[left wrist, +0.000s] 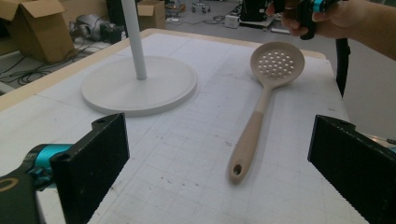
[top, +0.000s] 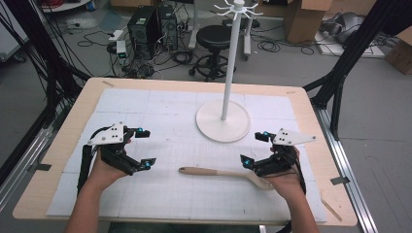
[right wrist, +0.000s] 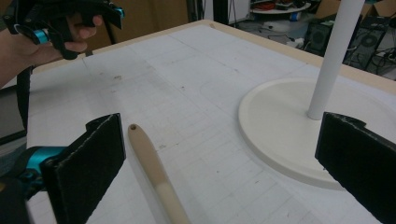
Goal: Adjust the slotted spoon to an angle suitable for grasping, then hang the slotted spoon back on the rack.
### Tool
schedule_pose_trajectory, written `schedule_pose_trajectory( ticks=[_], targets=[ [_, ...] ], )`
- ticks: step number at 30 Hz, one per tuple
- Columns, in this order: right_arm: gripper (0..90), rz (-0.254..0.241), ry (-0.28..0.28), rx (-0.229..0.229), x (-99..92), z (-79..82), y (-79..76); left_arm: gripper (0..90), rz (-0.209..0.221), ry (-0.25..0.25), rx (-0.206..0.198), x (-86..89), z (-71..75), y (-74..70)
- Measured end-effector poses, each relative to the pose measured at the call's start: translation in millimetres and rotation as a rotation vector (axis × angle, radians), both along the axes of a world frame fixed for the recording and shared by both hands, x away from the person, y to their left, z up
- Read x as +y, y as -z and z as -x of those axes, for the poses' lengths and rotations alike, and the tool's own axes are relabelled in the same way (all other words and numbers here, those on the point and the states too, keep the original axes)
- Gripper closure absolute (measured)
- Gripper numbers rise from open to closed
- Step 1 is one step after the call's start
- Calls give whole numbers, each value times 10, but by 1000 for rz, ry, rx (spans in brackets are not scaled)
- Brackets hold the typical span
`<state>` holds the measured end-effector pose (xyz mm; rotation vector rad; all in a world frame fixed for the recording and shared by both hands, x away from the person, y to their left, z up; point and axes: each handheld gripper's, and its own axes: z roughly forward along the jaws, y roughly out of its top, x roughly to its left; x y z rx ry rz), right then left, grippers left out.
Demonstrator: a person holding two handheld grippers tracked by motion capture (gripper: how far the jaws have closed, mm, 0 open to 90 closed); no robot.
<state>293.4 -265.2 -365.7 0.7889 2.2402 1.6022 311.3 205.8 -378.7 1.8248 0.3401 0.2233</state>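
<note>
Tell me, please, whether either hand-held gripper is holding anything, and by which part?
Nothing is held: left hand-held gripper and right hand-held gripper are open; the slotted spoon lies on the table.

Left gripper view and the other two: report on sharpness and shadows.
Left gripper view: slotted spoon sharp, its holes distinct, shadow faint; near jaws soft-edged. Right gripper view: spoon handle blurs toward the bottom edge. High view: coarse, even light, weak shadow beside the white stand.

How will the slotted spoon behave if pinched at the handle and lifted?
The slotted spoon lies flat on the table, so it probably won't roll. Its long thin handle with the wide perforated head at the far end suggests it may droop head-down in a grip near the tip. It looks like smooth plastic or silicone, likely light and somewhat slippery.
</note>
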Motion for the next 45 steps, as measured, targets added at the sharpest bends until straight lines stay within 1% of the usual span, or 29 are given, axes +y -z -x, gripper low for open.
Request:
schedule_pose_trajectory(
  ticks=[3, 5, 6, 7, 9, 14, 17, 20, 23, 25, 28, 33, 36, 38, 40, 43, 45],
  targets=[
    [5, -5, 0, 4, 12, -11, -3, 59, 5, -6, 4, 13, 0, -3],
    [5, 2, -8, 4, 22, -18, 1, 59, 3, -11, 2, 19, -8, -1],
    [5, 3, -9, 11, 26, -18, 3, 59, 0, -13, 2, 20, -9, 0],
    [5, 6, -10, 6, 23, -28, 7, 59, -3, -14, 2, 20, -6, 2],
    [5, -1, -9, 15, 18, -36, 9, 59, -10, -18, 1, 28, 0, 1],
    [5, 10, -19, 29, 42, -47, 21, 59, -1, -22, 0, 50, -4, 1],
    [5, 22, -20, 35, 76, -41, 20, 59, 3, -26, 3, 53, -6, 4],
    [5, 40, -34, 36, 137, -43, 33, 59, 0, -26, -1, 49, -10, 5],
    [5, 69, -55, 50, 222, -69, 65, 59, -1, -30, -2, 55, -1, -5],
    [5, 92, -67, 53, 285, -82, 89, 59, -8, -31, -12, 58, 17, -21],
    [5, 115, -93, 59, 371, -89, 123, 59, -2, -33, -17, 69, 48, -43],
    [5, 132, -112, 73, 449, -136, 157, 59, -17, -35, -13, 114, 48, -23],
    [6, 162, -122, 81, 489, -156, 182, 59, -12, -42, -7, 135, 46, -10],
    [6, 198, -138, 94, 531, -170, 220, 59, -3, -38, -9, 135, 43, -15],
    [6, 230, -149, 115, 576, -159, 255, 59, -3, -37, -11, 135, 41, -18],
    [6, 271, -190, 148, 660, -135, 325, 59, -3, -37, -10, 131, 42, -18],
    [13, 326, -209, 167, 718, -136, 379, 59, -1, -38, -12, 134, 41, -21]
  ],
)
